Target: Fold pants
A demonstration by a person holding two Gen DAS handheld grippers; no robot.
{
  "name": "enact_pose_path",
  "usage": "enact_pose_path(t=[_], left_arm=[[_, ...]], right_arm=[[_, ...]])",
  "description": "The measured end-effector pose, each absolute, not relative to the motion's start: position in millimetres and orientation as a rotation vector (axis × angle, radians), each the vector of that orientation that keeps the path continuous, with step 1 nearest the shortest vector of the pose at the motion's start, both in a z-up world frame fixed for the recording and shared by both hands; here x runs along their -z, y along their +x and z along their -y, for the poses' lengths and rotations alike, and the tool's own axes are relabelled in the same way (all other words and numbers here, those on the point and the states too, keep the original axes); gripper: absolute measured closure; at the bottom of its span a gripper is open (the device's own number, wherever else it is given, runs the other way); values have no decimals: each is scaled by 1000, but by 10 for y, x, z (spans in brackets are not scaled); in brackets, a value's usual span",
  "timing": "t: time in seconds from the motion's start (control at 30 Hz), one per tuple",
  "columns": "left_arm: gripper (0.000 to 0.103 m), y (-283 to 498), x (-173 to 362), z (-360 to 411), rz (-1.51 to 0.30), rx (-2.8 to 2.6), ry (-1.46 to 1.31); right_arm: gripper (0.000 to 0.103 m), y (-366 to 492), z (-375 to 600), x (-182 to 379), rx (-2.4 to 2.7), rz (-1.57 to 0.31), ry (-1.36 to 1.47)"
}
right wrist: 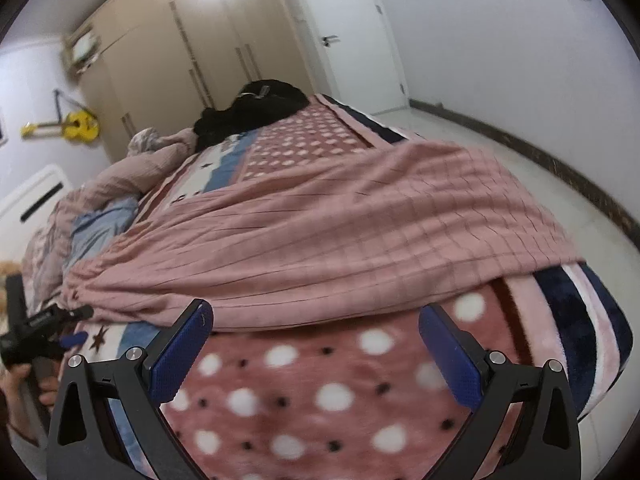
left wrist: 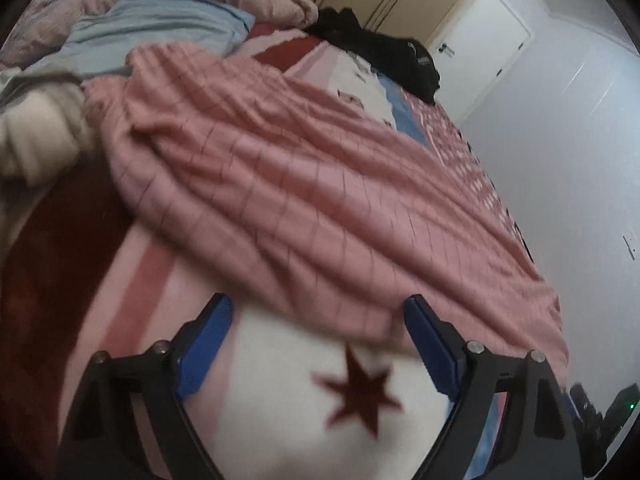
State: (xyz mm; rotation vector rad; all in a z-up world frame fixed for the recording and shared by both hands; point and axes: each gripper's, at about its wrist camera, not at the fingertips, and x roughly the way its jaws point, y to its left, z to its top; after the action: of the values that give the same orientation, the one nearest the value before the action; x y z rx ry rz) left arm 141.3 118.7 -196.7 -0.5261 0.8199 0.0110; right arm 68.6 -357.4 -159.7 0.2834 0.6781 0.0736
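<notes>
Pink pants [left wrist: 304,184] lay across patterned blanket [right wrist: 320,400]; left gripper [left wrist: 318,308] and right gripper [right wrist: 316,316] hovered at pants' near edge, fingers spread wide, empty.

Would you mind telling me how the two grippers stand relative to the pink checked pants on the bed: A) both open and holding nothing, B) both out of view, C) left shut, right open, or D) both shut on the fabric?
A: the left gripper and right gripper both show spread jaws with only blanket between them, just short of the pants.
</notes>
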Motion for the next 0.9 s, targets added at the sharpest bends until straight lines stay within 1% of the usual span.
enact_pose_path(t=[0.07,0.1,0.13,0.17,0.2,0.23,0.3,0.4,0.47,0.5,0.53,0.57,0.6,0.63,0.67,0.77,0.9], left_arm=[[24,1516,1956,-1218,-814,-29,-537],[33,1594,1967,-1260,-810,-51,-550],[45,1640,1962,-1303,-805,-68,-563],[52,1685,1958,-1347,-799,-77,-575],[69,1718,1959,-1381,-798,-82,-585],[83,1745,1953,-1413,-803,-88,-592],[92,1695,1891,-1446,-778,-74,-601],[94,1541,1722,-1412,-713,-88,-552],[94,1451,1627,-1406,-681,-97,-531],[95,1388,1571,-1415,-666,-101,-524],[95,1343,1537,-1424,-657,-105,-521],[95,1288,1495,-1431,-646,-113,-512],[95,1230,1471,-1424,-639,-117,-498],[95,1194,1450,-1419,-636,-119,-485],[95,1166,1431,-1409,-635,-123,-471],[95,1045,1368,-1423,-625,-139,-459],[95,878,1287,-1467,-621,-143,-445]], right_arm=[[1,728,3707,1663,-61,-695,324],[1,740,3762,1693,-64,-699,348],[1,751,3812,1715,-74,-698,374],[2,763,3865,1733,-85,-690,403],[2,774,3902,1741,-92,-682,421],[2,787,3936,1744,-95,-673,437],[2,834,4002,1746,-96,-649,477],[13,908,4044,1690,-52,-614,474],[35,974,4104,1665,13,-606,466],[40,988,4146,1660,40,-602,480],[51,1006,4209,1657,67,-595,500],[64,1025,4281,1659,107,-600,521],[73,1039,4332,1661,136,-608,531],[88,1041,4380,1661,164,-620,537],[95,1040,4406,1663,167,-624,539],[97,940,4397,1630,155,-618,523],[98,788,4366,1521,120,-599,501]])
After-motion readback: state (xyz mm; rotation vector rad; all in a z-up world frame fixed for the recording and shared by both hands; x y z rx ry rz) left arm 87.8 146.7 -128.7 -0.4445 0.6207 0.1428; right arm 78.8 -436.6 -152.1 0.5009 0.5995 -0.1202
